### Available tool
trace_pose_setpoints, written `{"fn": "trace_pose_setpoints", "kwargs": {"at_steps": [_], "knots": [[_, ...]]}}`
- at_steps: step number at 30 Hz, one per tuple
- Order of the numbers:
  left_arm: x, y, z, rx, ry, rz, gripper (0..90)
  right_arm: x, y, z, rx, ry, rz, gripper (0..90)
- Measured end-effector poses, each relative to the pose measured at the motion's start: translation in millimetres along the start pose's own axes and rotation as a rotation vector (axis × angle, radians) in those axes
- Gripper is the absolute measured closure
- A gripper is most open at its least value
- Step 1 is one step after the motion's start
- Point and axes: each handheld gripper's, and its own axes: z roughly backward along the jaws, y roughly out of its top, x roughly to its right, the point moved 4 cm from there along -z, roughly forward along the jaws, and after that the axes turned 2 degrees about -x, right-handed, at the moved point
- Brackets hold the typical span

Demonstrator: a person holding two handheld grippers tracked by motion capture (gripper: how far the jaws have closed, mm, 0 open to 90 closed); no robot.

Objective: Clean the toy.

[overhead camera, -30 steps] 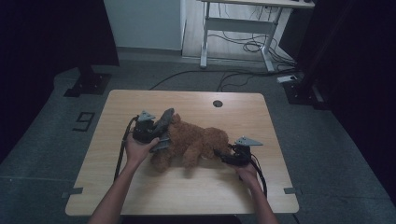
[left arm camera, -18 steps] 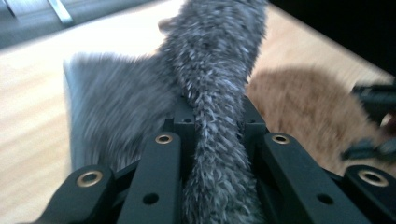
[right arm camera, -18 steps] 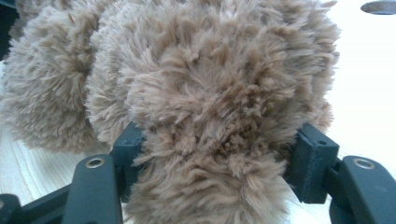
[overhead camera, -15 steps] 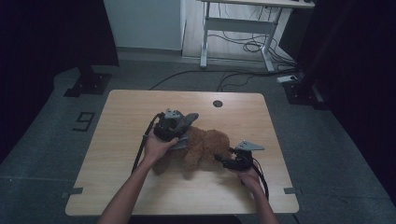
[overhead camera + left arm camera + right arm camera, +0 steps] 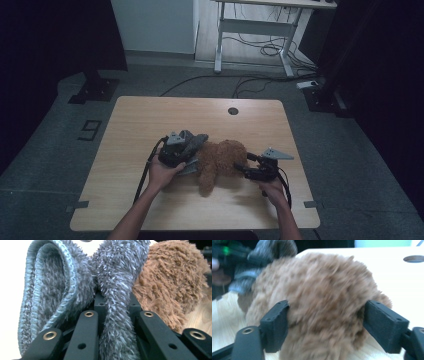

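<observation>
A brown plush bear (image 5: 222,157) lies on the wooden table (image 5: 150,115). My left gripper (image 5: 192,145) is at its left side, shut on a grey fuzzy knitted piece (image 5: 115,277) that folds up out of the jaws; the bear (image 5: 170,282) is just to the right of it. My right gripper (image 5: 242,167) reaches in from the right. Its jaws have just been opening and now stand wide on either side of the bear's rounded end (image 5: 322,297), with the pads (image 5: 275,325) at the fur but not squeezing it. The grey piece (image 5: 262,255) shows beyond the bear.
A round cable hole (image 5: 233,110) sits in the table's far edge. Bare tabletop lies to the left and at the back. Behind the table stand a white desk frame (image 5: 260,30) and floor cables (image 5: 250,80).
My left hand has carried the grey piece to the right and down against the bear. The right gripper's jaws have widened around the bear, and that hand has barely shifted.
</observation>
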Motion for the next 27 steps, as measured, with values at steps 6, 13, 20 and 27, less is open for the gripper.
{"fn": "trace_pose_setpoints", "kwargs": {"at_steps": [6,13,20,27], "knots": [[8.4,-15.7,8.2,0.013,0.001,-0.021,77.1,-3.4,2.5,-7.4,-0.016,-0.003,-0.025,12.5],[14.1,-28.7,15.1,0.022,-0.015,-0.026,77.1,-8.6,-12.1,-16.9,-0.12,0.037,-0.036,12.0],[12.4,-28.2,11.7,0.035,-0.001,-0.025,76.9,-10.8,-18.8,-21.9,-0.147,0.007,-0.022,29.9],[0.5,-10.4,3.5,0.03,0.026,-0.006,76.8,-4.1,-10.6,-31.3,-0.086,-0.069,-0.005,36.8]]}}
